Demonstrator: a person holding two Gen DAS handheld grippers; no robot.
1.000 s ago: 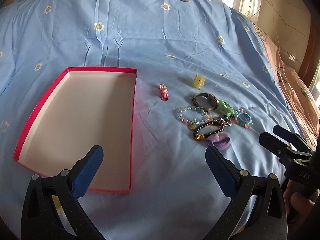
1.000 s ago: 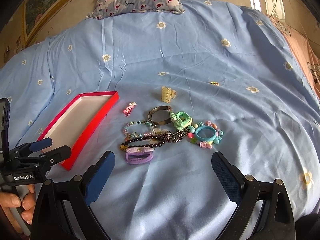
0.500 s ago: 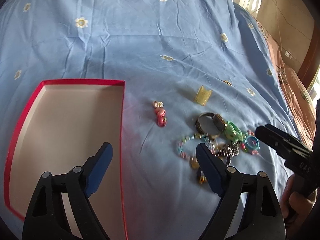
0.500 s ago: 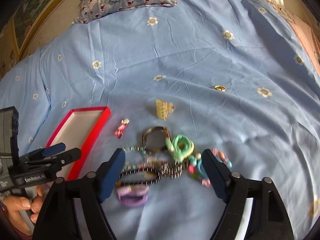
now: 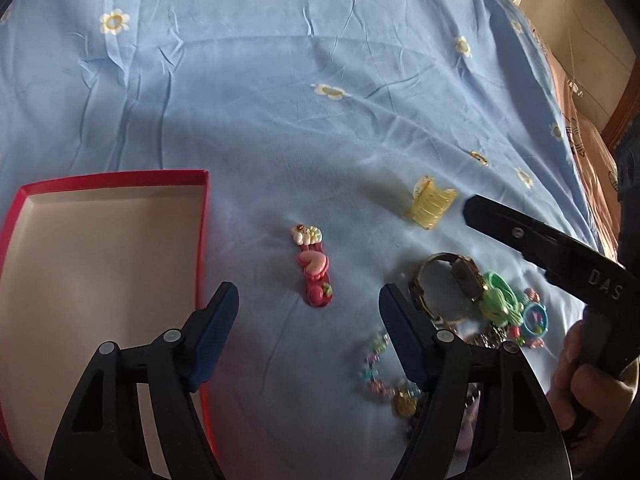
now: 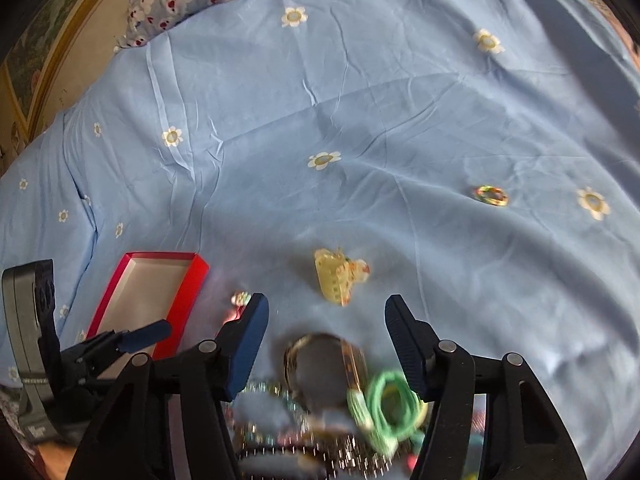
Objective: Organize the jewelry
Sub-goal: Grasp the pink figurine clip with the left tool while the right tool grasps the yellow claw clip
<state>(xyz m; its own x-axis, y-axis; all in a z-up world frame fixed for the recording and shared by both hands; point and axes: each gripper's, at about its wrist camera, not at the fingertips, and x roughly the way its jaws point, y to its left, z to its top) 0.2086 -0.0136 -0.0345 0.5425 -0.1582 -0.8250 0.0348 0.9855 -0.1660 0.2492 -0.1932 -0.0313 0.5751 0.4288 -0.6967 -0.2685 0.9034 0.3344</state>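
On the left we see the red box (image 5: 108, 184), a shallow red-walled tray with a pale floor, lying open on the blue flowered bedsheet (image 5: 280, 92); nothing is visible in the part of it that shows. Just right of it our left gripper (image 5: 308, 308) hangs over the sheet, its jaws closing, with the near end of the pink hair clip (image 5: 314, 270) in the gap between the blue pads — neither pad touches it. The clip lies flat, a heart on its middle and a small white flower cluster at its far end.

Farther right and farther off sits the yellow claw clip (image 5: 430, 204), alone on the sheet. Near of it lies the jewelry heap: a gold watch (image 5: 448, 284), a green hair tie (image 5: 500, 300) touching it, and beaded bracelets (image 5: 378, 368) partly hidden behind the left gripper's right finger.

Our right gripper (image 6: 326, 322) is over that heap with its jaws closing too. The watch and the green hair tie lie below the gap, blurred, and the pads press on neither. Well off to the far right a small multicolored ring (image 6: 490, 195) rests by itself on the sheet.
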